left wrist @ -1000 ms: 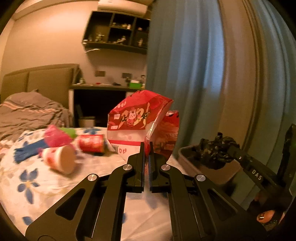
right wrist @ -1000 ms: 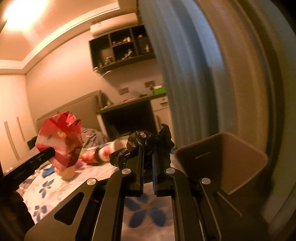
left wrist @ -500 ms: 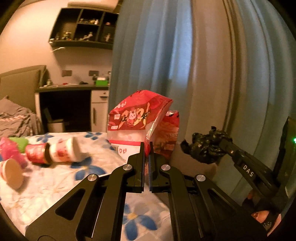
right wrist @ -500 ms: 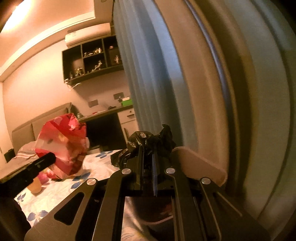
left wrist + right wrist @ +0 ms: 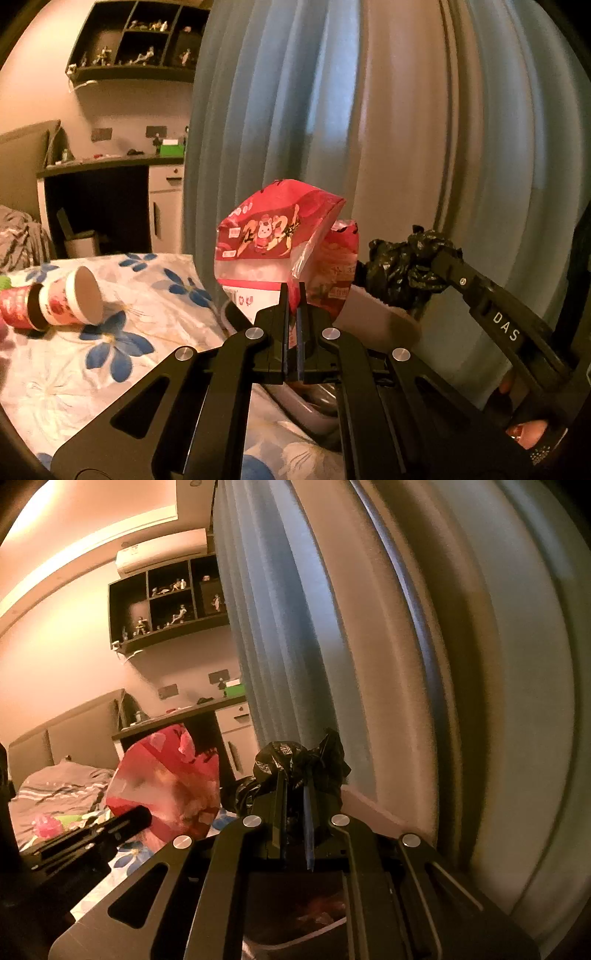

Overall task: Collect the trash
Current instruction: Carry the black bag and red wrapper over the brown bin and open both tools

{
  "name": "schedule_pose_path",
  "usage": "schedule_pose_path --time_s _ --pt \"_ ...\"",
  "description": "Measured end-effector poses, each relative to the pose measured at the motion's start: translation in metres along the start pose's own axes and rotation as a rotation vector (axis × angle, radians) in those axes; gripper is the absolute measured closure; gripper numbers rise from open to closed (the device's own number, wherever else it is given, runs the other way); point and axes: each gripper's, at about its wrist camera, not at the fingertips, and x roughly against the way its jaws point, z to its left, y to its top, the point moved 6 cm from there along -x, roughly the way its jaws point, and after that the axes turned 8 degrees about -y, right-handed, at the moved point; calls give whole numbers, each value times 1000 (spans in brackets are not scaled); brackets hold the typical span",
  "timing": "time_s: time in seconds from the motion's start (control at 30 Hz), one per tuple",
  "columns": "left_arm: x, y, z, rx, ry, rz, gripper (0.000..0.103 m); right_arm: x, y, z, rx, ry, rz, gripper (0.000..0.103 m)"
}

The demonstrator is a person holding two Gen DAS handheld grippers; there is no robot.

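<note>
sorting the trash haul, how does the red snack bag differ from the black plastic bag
The red snack bag is glossy, printed and puffed open; the black plastic bag is plain and crumpled into a wad. The red one sits in the left hand-held gripper, the black one in the right hand-held gripper. Both are clamped and held up off the bed.

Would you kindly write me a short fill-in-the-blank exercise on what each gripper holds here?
1. The left gripper is shut on a ____ snack bag.
2. The right gripper is shut on a crumpled ____ plastic bag.
3. On the floral bedsheet, the paper cup lies on its ____.

Missing words: red; black; side
</note>
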Motion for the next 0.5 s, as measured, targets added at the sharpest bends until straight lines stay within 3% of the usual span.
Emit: schedule_pose_path --time_s 0.5 --pt "-25 -11 2 40 -35 46 101 -19 5 -3 -10 -52 10 95"
